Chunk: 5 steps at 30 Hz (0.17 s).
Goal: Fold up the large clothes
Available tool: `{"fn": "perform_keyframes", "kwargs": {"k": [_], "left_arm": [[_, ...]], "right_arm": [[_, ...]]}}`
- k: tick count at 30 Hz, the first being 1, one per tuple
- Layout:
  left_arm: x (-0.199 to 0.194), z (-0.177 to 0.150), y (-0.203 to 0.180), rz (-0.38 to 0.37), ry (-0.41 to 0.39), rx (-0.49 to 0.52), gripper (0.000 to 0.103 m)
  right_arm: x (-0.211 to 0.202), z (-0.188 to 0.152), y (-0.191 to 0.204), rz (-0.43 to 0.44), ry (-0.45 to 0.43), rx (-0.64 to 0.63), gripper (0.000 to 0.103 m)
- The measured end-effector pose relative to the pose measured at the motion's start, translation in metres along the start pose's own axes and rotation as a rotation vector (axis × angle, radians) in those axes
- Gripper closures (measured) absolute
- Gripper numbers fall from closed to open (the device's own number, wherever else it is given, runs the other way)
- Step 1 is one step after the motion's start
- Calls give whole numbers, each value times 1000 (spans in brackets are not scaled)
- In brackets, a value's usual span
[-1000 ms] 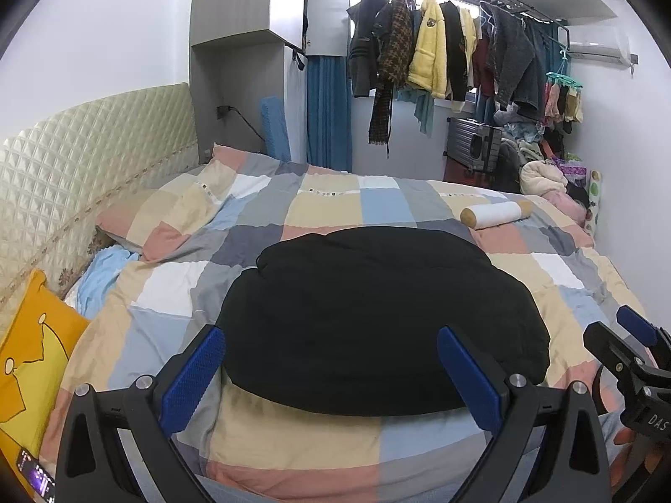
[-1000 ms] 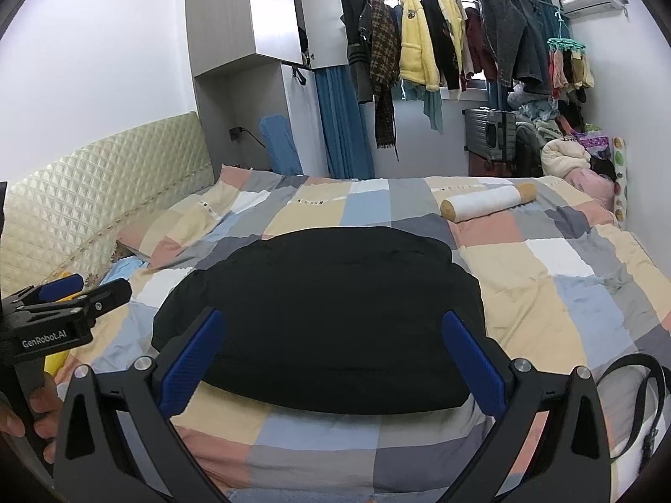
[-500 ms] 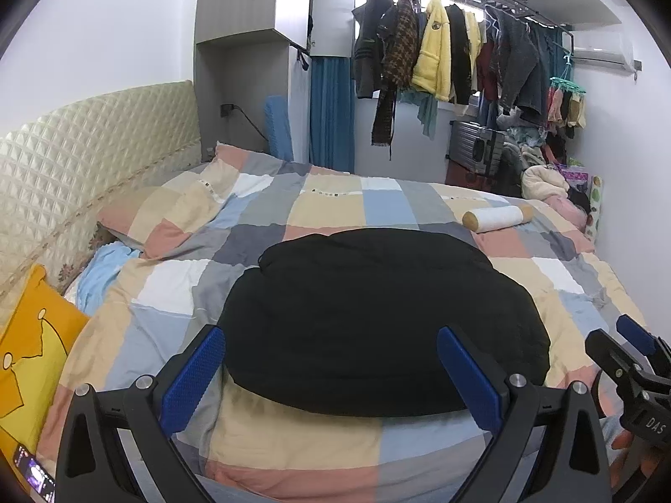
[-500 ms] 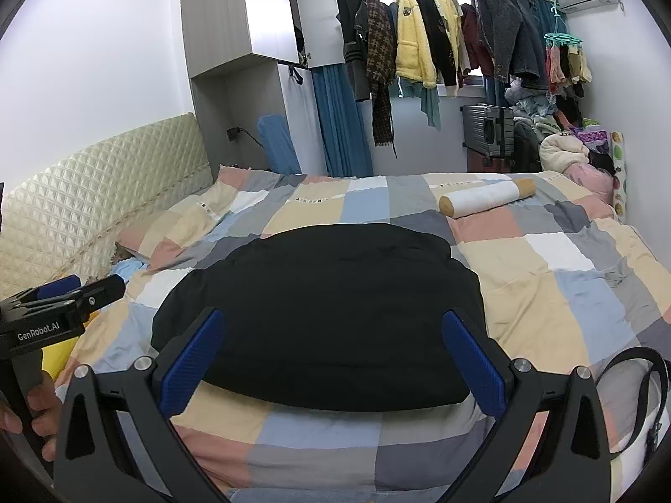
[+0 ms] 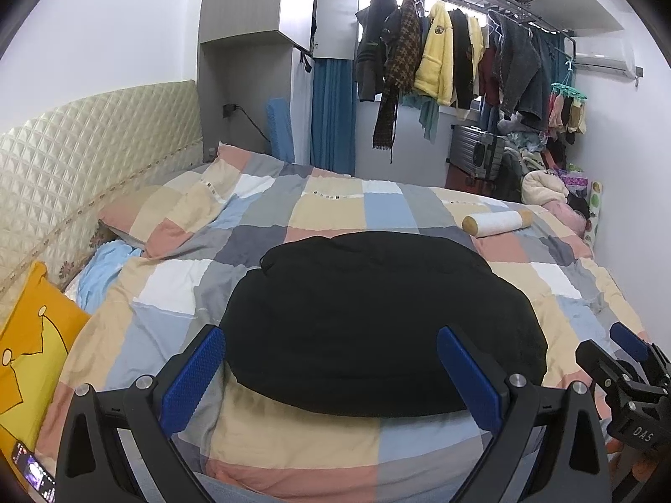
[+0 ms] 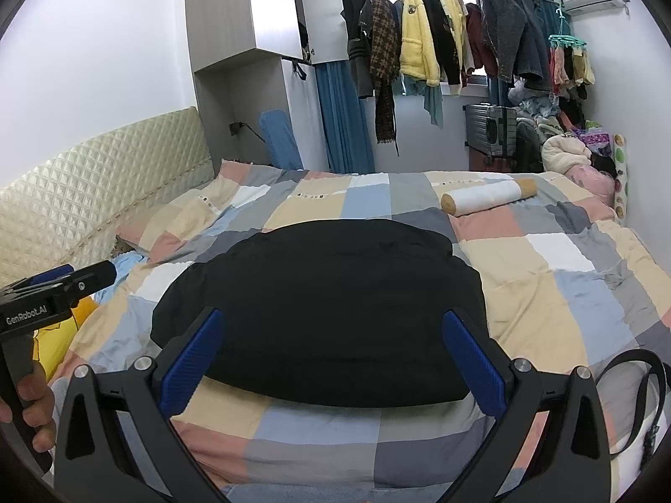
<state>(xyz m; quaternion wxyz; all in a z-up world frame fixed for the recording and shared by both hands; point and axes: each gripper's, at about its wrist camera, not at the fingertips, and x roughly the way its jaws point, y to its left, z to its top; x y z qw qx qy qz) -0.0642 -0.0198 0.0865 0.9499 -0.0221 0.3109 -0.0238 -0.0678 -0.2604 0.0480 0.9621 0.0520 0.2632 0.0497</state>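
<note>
A large black garment lies in a folded, rounded bundle on the checked quilt in the middle of the bed; it also shows in the right wrist view. My left gripper is open and empty, held above the near edge of the garment. My right gripper is open and empty, likewise over the near edge. The right gripper shows at the right edge of the left wrist view, the left gripper at the left edge of the right wrist view.
A white roll lies on the far right of the bed. A padded headboard runs along the left. A yellow pillow sits at near left. Hanging clothes and a suitcase stand beyond. A black strap lies at near right.
Both grippers have risen and tilted slightly, so the garment sits a little lower in view. The garment itself has not moved, and both stay open.
</note>
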Motion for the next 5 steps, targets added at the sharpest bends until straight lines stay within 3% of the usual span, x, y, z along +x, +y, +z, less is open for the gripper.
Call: {"fn": "perform_keyframes", "kwargs": {"k": [5], "left_arm": [[0,0,-1,-3,5,0,1]], "right_arm": [[1,0,2,-2,6,-3,0]]}}
